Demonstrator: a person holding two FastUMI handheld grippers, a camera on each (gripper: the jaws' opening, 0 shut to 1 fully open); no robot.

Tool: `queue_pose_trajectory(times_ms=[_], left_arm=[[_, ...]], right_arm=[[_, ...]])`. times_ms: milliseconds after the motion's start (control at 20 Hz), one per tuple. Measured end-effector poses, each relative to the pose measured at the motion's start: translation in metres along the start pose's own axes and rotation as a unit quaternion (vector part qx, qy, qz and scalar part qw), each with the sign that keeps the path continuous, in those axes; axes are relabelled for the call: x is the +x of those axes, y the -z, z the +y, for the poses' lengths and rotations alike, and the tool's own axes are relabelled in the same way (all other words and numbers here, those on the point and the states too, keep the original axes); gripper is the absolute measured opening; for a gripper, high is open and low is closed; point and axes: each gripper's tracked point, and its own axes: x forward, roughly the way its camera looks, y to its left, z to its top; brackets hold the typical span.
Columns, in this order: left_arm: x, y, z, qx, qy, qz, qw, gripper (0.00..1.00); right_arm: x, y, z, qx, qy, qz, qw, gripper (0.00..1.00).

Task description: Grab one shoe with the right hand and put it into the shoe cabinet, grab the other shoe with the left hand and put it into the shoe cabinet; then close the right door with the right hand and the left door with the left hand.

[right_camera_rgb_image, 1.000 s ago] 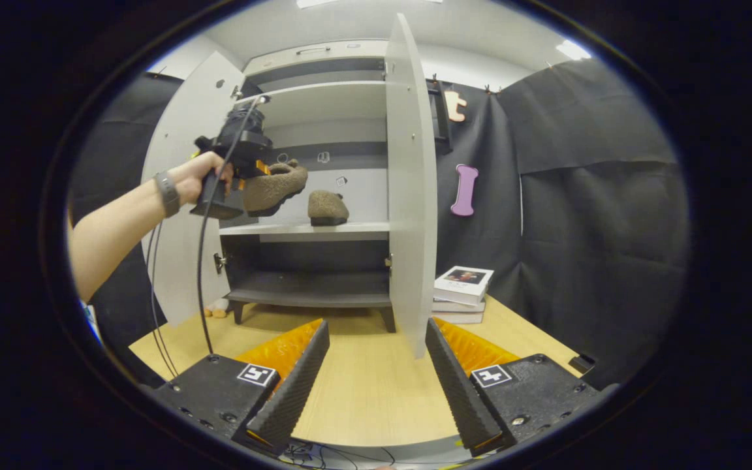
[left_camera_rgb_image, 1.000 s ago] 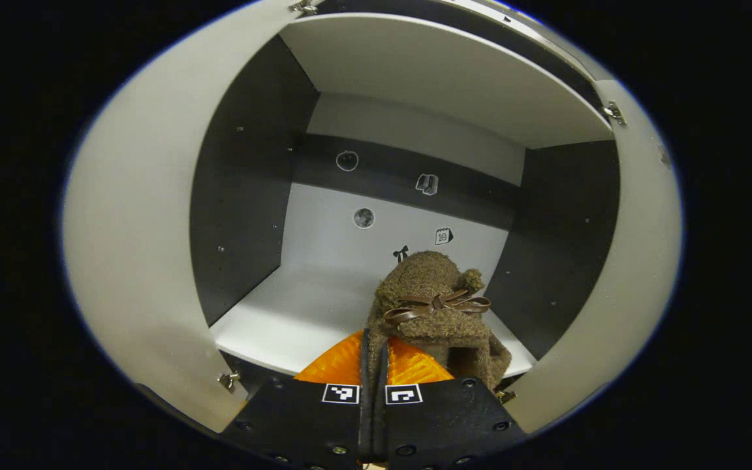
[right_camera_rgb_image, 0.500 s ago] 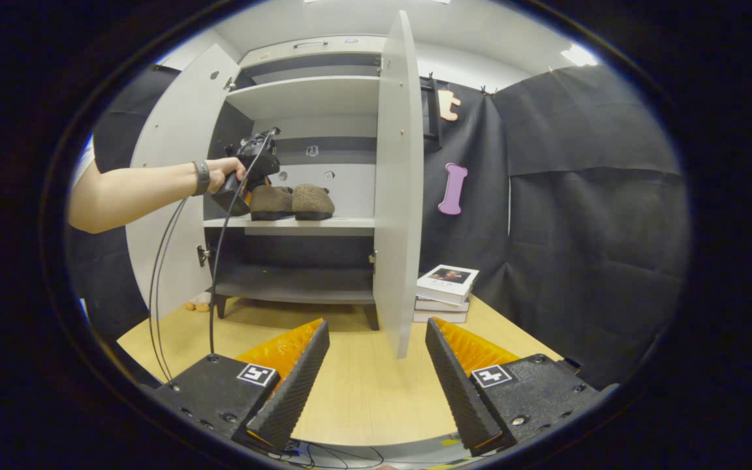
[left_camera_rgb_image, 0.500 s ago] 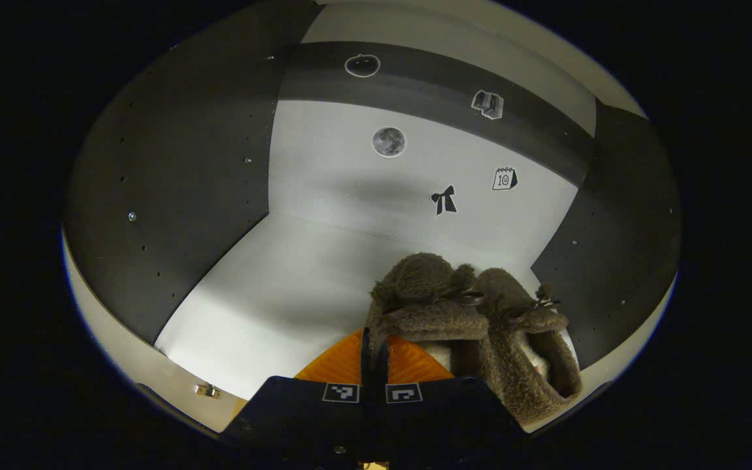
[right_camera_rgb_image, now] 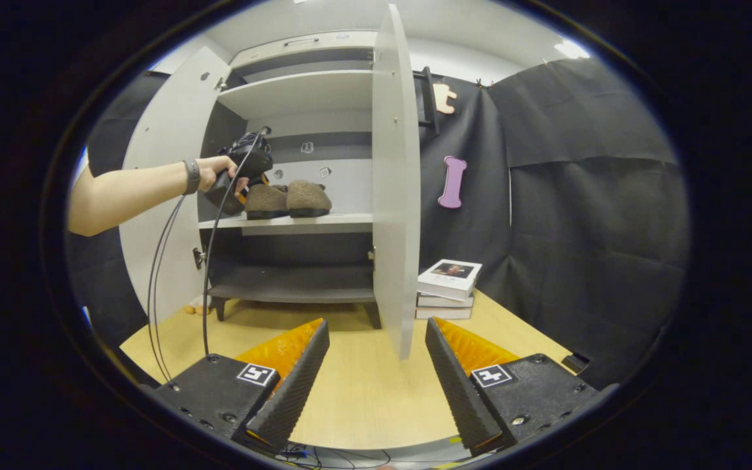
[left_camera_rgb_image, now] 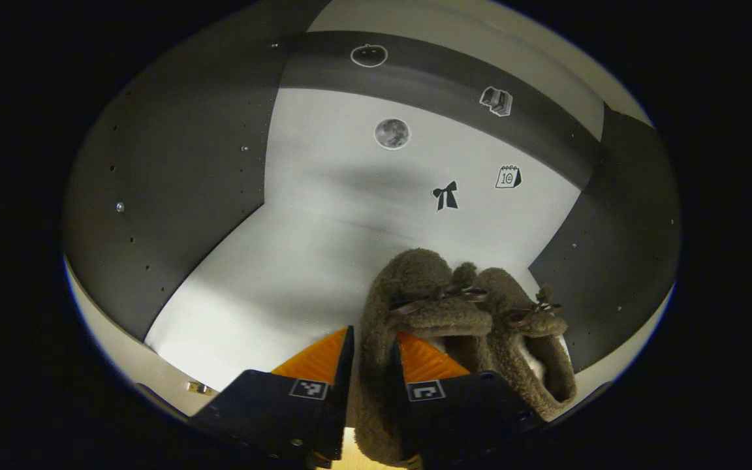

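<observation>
Two fuzzy brown shoes with bows stand side by side on the white middle shelf (left_camera_rgb_image: 265,287) of the shoe cabinet, one to the left (left_camera_rgb_image: 415,294) and one to the right (left_camera_rgb_image: 526,326). My left gripper (left_camera_rgb_image: 371,352) is open, its fingers parted on either side of the left shoe's heel edge. In the right gripper view both shoes (right_camera_rgb_image: 288,199) sit on that shelf, and a hand holds the left gripper (right_camera_rgb_image: 241,189) at their left end. My right gripper (right_camera_rgb_image: 376,346) hangs open and empty above the wooden floor, facing the edge of the open right door (right_camera_rgb_image: 392,183).
The left door (right_camera_rgb_image: 160,196) stands wide open behind the person's forearm, with cables hanging from the left gripper. A stack of books (right_camera_rgb_image: 449,277) lies on the floor right of the cabinet. A dark lower shelf (right_camera_rgb_image: 291,287) lies beneath the shoes.
My left gripper's fingers have parted from their tight grip on the shoe, which now rests on the shelf beside the other. The right gripper has barely shifted.
</observation>
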Motion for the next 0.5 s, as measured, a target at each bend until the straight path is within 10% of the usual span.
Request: queue_pose_trajectory(times_ms=[100,150,500], left_arm=[[-0.002,0.003,0.008,0.002,-0.010,0.004,1.000,0.49],[-0.006,0.003,0.010,0.000,-0.008,0.005,1.000,0.78],[-0.061,-0.029,0.009,0.005,0.014,-0.083,0.996,0.95]], right_arm=[[0.000,0.000,0.000,0.000,-0.002,0.000,1.000,0.94],[0.002,0.001,0.000,0.001,-0.002,0.002,1.000,0.94],[-0.003,0.006,0.003,0.005,-0.011,0.011,1.000,0.94]])
